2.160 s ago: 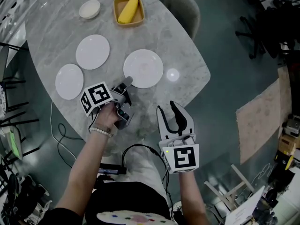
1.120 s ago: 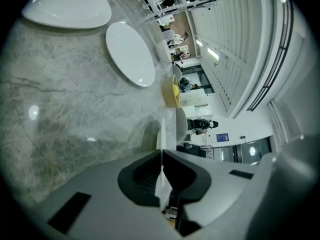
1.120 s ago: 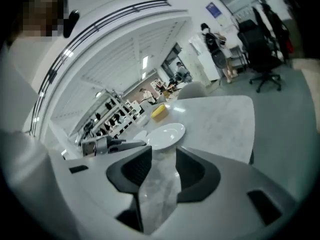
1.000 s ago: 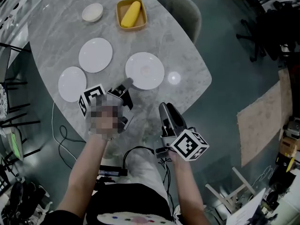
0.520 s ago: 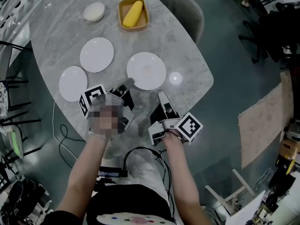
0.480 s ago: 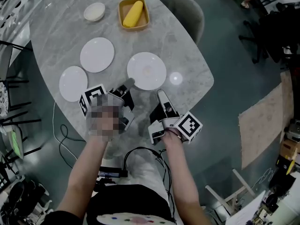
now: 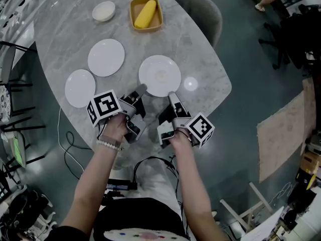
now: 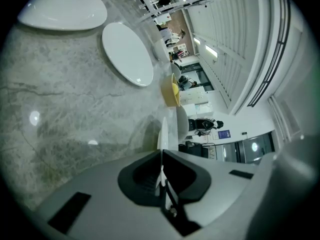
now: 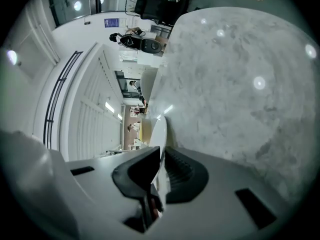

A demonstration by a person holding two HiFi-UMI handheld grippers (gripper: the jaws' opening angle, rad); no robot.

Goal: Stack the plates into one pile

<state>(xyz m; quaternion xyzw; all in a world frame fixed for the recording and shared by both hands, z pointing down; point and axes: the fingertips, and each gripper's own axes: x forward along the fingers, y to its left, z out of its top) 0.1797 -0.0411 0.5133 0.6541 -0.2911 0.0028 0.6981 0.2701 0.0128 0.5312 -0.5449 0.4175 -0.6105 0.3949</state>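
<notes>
Two grippers meet at the near rim of the largest plate [image 7: 159,74]. Left gripper [image 7: 140,89]: jaws almost together, clamped on the thin white rim at the plate's near-left edge. Right gripper [image 7: 172,95]: jaws have just been closing and now pinch the rim at the near-right edge. The plate rests on the marble table [image 7: 205,69]. Second plate [image 7: 106,57] and third plate [image 7: 80,88] lie to its left, apart from each other and from the held one. Farther off are a small bowl [image 7: 104,11] and a yellow tray [image 7: 134,19] holding a yellow item [image 7: 145,13].
</notes>
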